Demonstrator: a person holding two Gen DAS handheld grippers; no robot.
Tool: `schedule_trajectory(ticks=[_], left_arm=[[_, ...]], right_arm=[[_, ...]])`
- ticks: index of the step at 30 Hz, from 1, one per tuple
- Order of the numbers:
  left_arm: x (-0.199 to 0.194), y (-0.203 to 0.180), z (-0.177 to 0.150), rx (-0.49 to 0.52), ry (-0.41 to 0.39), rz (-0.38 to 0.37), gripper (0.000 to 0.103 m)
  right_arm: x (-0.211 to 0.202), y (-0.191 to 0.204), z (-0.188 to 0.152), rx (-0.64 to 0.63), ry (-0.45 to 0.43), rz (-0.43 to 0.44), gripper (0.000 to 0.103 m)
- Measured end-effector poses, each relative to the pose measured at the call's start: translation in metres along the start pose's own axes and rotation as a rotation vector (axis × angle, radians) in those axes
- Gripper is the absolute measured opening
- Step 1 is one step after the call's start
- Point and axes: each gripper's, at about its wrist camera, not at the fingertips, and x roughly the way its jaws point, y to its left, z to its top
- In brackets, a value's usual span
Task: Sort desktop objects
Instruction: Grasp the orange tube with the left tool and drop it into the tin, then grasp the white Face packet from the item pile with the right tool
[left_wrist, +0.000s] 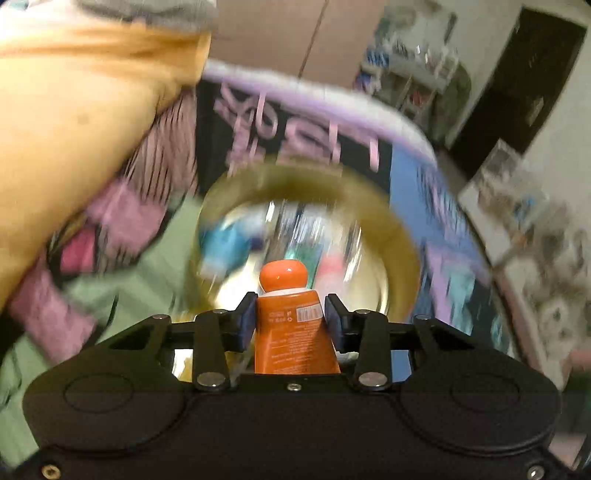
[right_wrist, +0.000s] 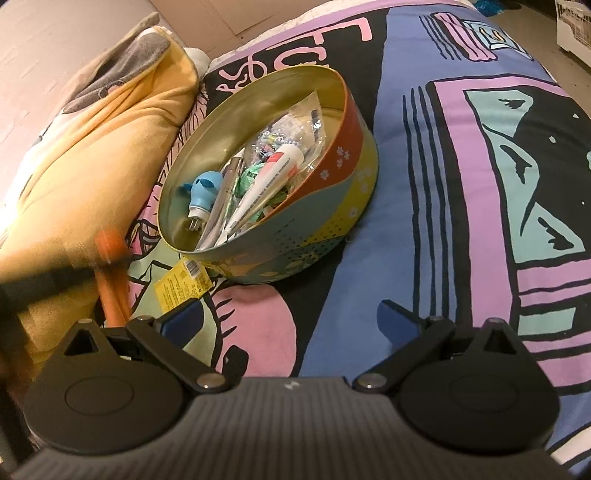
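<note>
My left gripper (left_wrist: 291, 312) is shut on an orange tube (left_wrist: 295, 332) with a round orange cap, pointed at the open round tin (left_wrist: 229, 192); that view is motion-blurred. In the right wrist view the tin (right_wrist: 332, 206) sits on the patterned bedspread and holds a white tube (right_wrist: 266, 177), a blue figure (right_wrist: 205, 190), a pen and a clear plastic bag. The orange tube (right_wrist: 110, 273) and the blurred left gripper show at the left, short of the tin. My right gripper (right_wrist: 291, 319) is open and empty, above the bedspread in front of the tin.
A yellow packet (right_wrist: 183, 286) lies on the bedspread just in front of the tin. A yellow and grey cushion (right_wrist: 99, 147) lies to the tin's left. Shelves and a dark door (left_wrist: 517, 81) stand beyond the bed.
</note>
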Motion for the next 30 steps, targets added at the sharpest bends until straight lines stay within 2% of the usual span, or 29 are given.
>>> schedule_trajectory(ticks=[1, 2, 3, 5, 8, 13, 15, 17, 19, 21, 25, 26, 27, 28, 30], left_arm=[[0.008, -0.006, 0.014, -0.014, -0.004, -0.011, 0.060], [0.014, -0.008, 0.023, -0.047, 0.011, -0.016, 0.092], [0.020, -0.007, 0.029, -0.096, 0.030, -0.023, 0.102], [0.023, -0.004, 0.031, -0.109, 0.063, -0.037, 0.103], [0.010, 0.004, 0.012, -0.046, 0.067, -0.027, 0.103], [-0.024, 0.041, -0.048, 0.107, 0.116, -0.002, 0.103], [-0.033, 0.056, -0.074, 0.160, 0.155, 0.007, 0.103], [-0.035, 0.068, -0.096, 0.186, 0.214, 0.022, 0.103], [-0.033, 0.073, -0.118, 0.213, 0.280, 0.000, 0.103], [-0.033, 0.071, -0.127, 0.247, 0.338, -0.035, 0.103], [-0.051, 0.063, -0.128, 0.331, 0.338, -0.169, 0.103], [-0.057, 0.066, -0.127, 0.342, 0.329, -0.197, 0.103], [-0.060, 0.069, -0.125, 0.345, 0.339, -0.220, 0.103], [-0.061, 0.073, -0.124, 0.339, 0.360, -0.243, 0.103], [-0.057, 0.087, -0.129, 0.319, 0.439, -0.284, 0.103]], right_arm=[[0.001, -0.001, 0.000, 0.000, 0.002, -0.001, 0.103], [0.001, -0.003, -0.001, -0.001, 0.001, -0.003, 0.103], [0.001, -0.005, -0.003, 0.002, 0.001, -0.004, 0.103], [0.002, -0.008, -0.006, 0.005, 0.030, 0.020, 0.103], [0.010, -0.005, -0.014, -0.018, 0.157, 0.087, 0.102], [0.024, 0.018, -0.041, -0.184, 0.334, -0.007, 0.102], [0.026, 0.026, -0.052, -0.235, 0.402, -0.017, 0.103], [0.030, 0.032, -0.066, -0.277, 0.464, -0.066, 0.103], [0.038, 0.041, -0.082, -0.360, 0.528, -0.116, 0.103], [0.043, 0.048, -0.091, -0.408, 0.540, -0.160, 0.103], [0.048, 0.053, -0.098, -0.419, 0.543, -0.179, 0.099], [0.046, 0.051, -0.098, -0.414, 0.530, -0.174, 0.090], [0.042, 0.050, -0.099, -0.405, 0.514, -0.164, 0.072], [0.038, 0.049, -0.099, -0.386, 0.500, -0.151, 0.064], [0.035, 0.045, -0.096, -0.349, 0.487, -0.140, 0.061]])
